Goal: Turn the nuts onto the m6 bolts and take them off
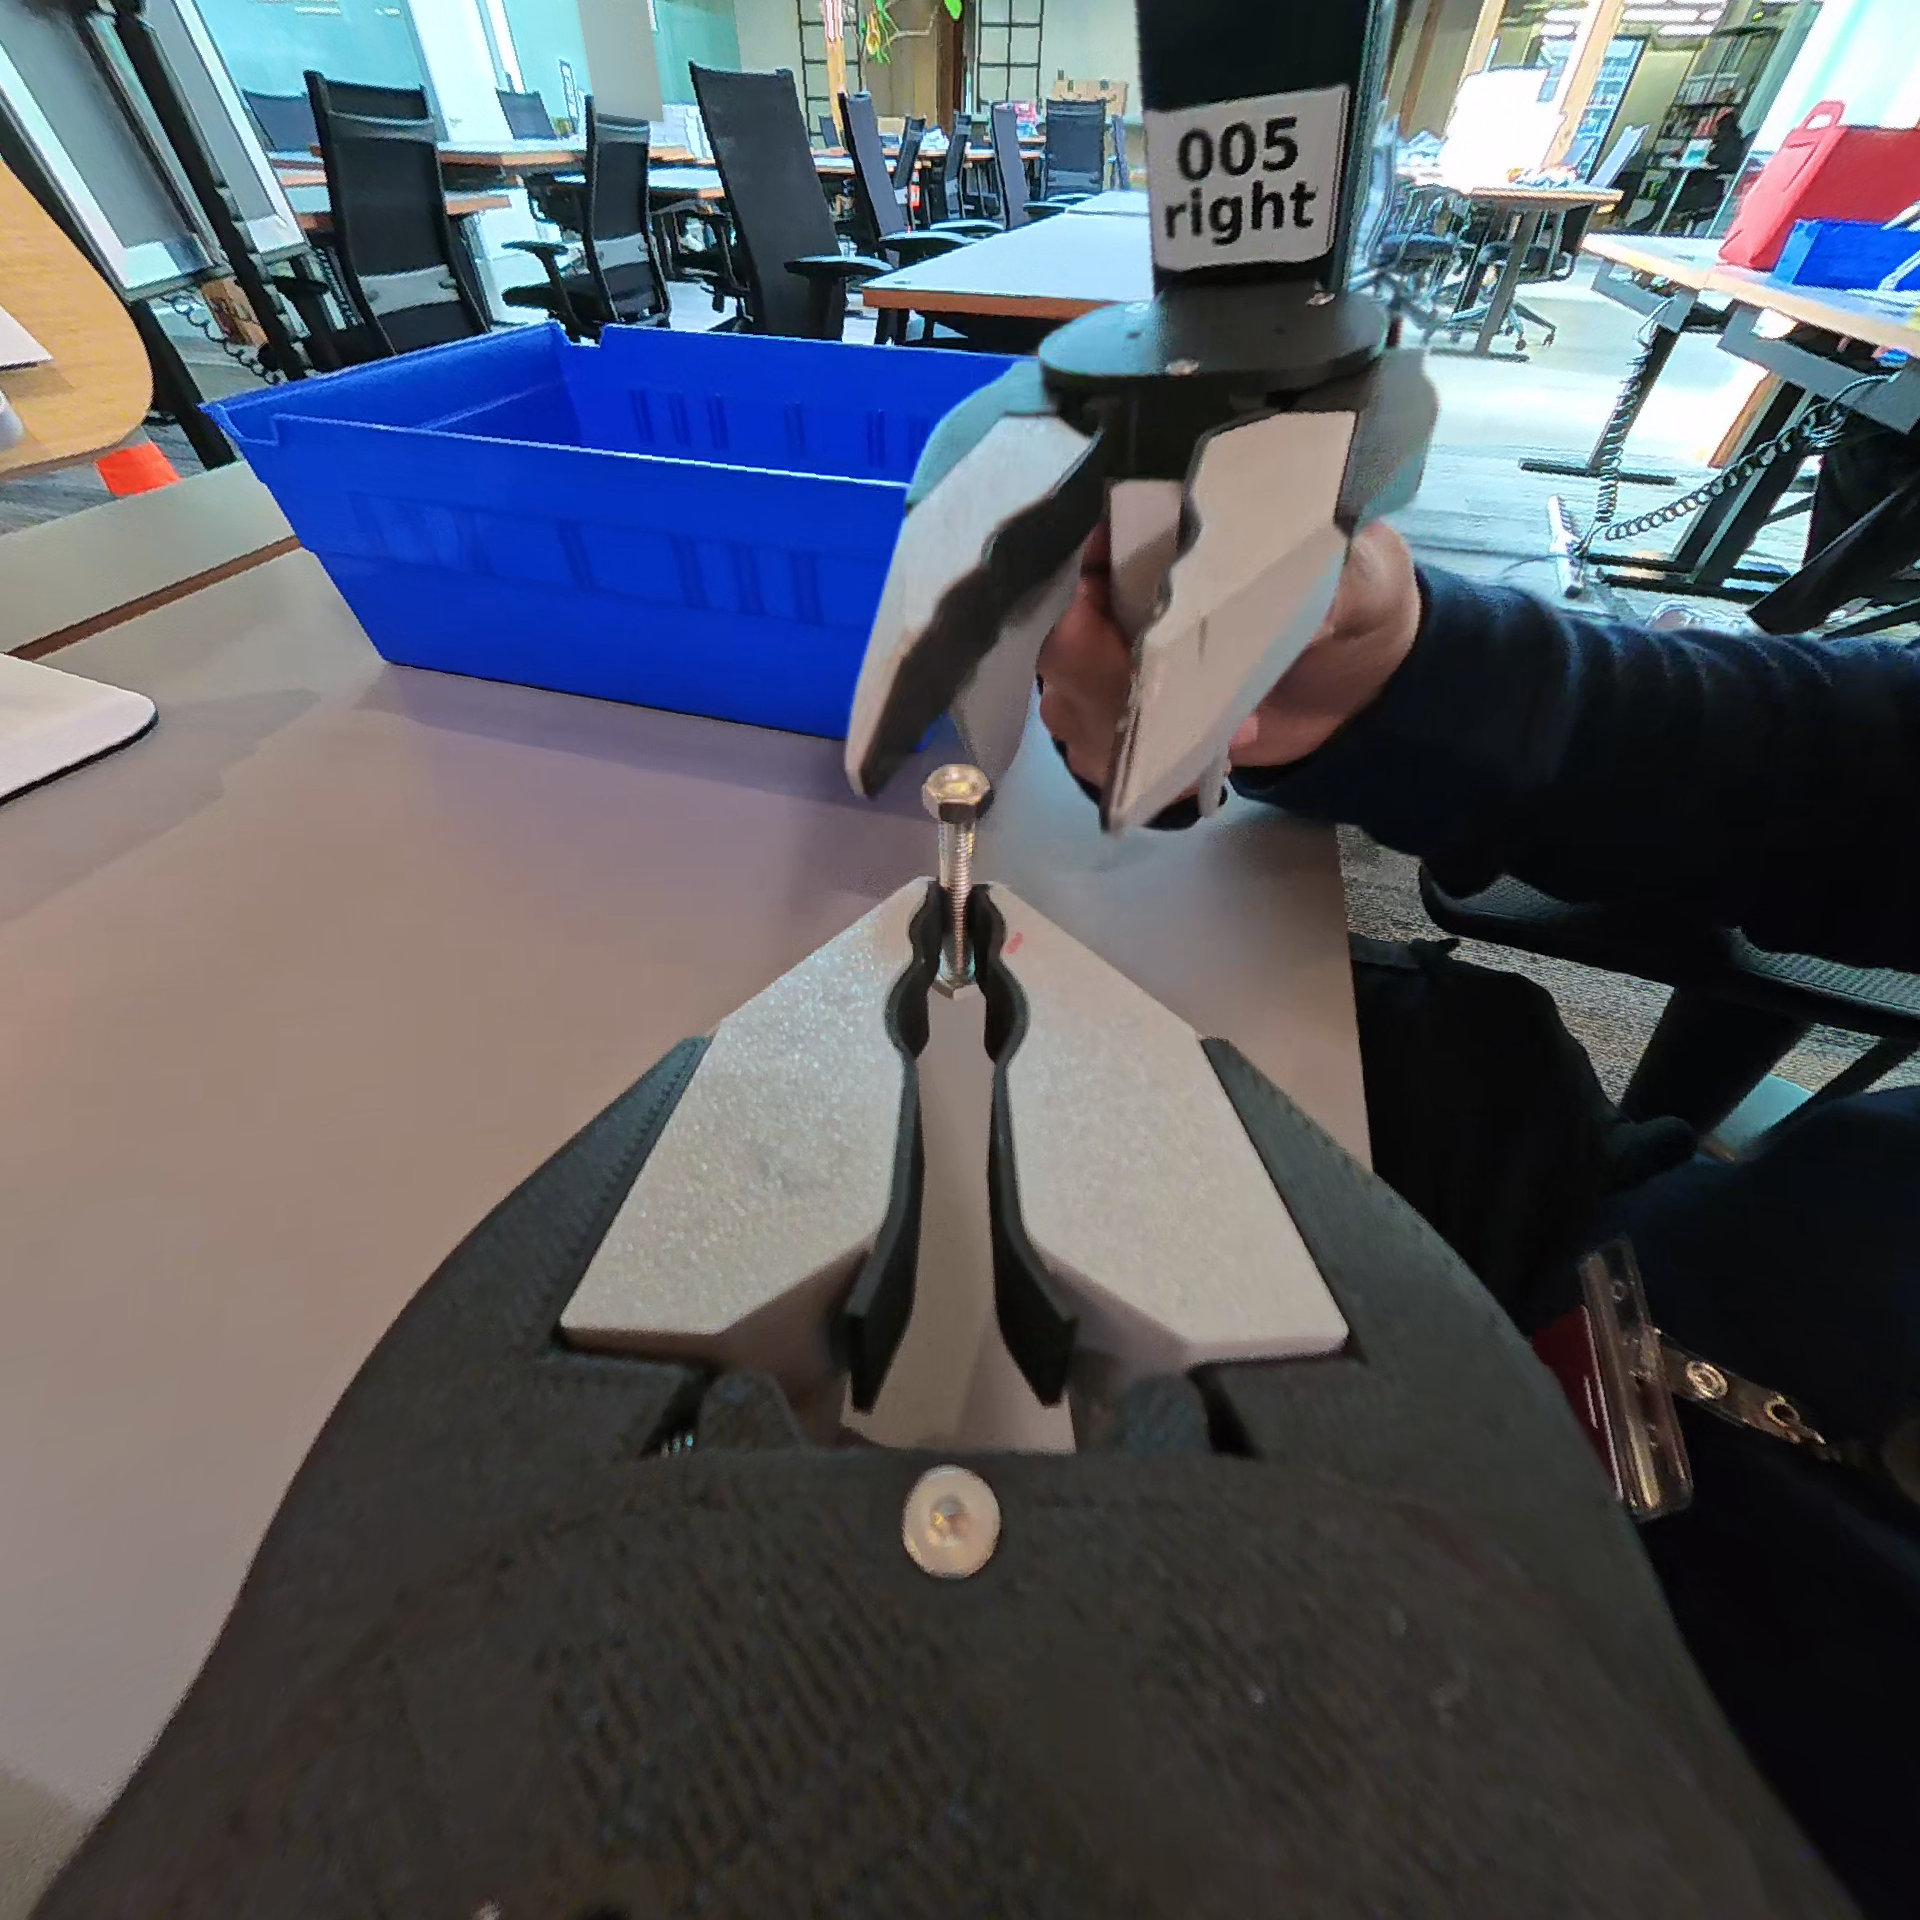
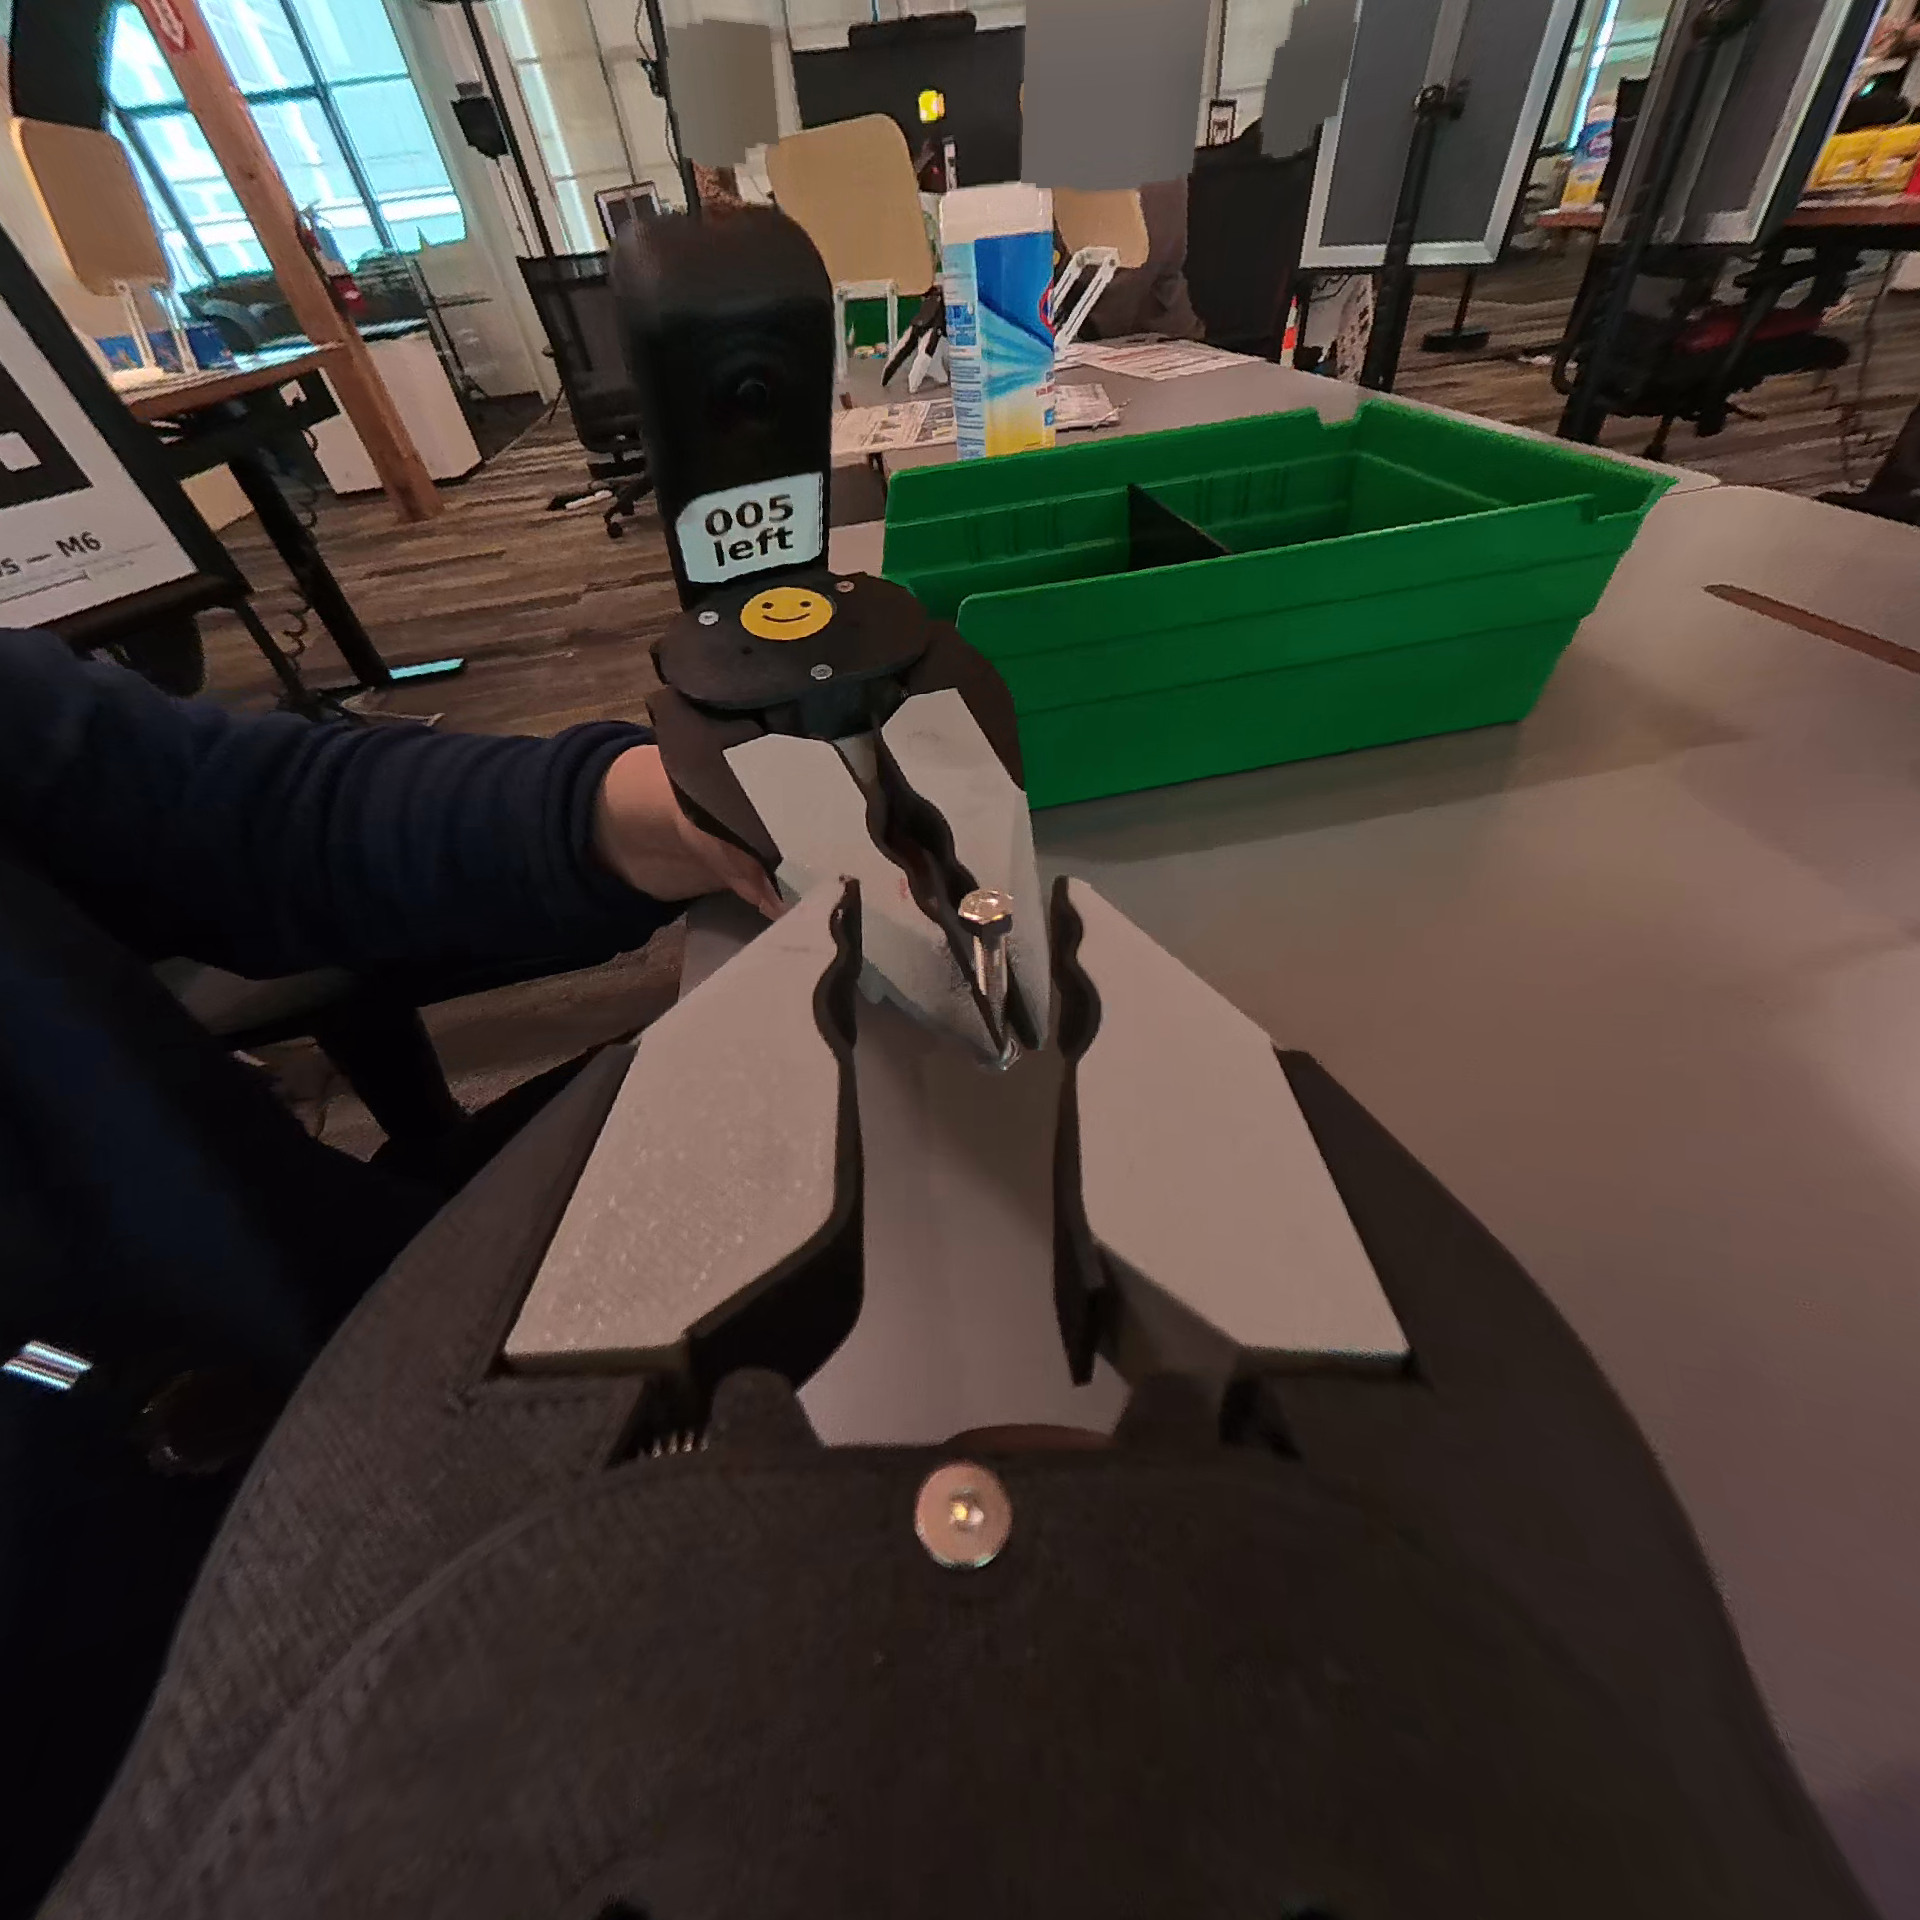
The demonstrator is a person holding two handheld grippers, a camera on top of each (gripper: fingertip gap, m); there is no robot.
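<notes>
Left gripper [image 1: 954, 940] is clamping one bolt [image 1: 956, 852] at frame centre, head out, nut [image 1: 954, 979] sitting between the jaws; right gripper [image 2: 954, 894], jaws apart and empty, is closing in, needing to pinch the head for turning; counted: one blue bin [image 1: 582, 540], one green bin [image 2: 1299, 644].

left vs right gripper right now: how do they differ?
The left gripper is shut on the bolt, clamping its shank near a nut; the right gripper is open and holds nothing.
In the left wrist view the left gripper lies low along the grey table, while the right gripper points down from above, its tips beside the bolt's head.
Both have grey fingers with wavy black pads and are hand-held.
</notes>
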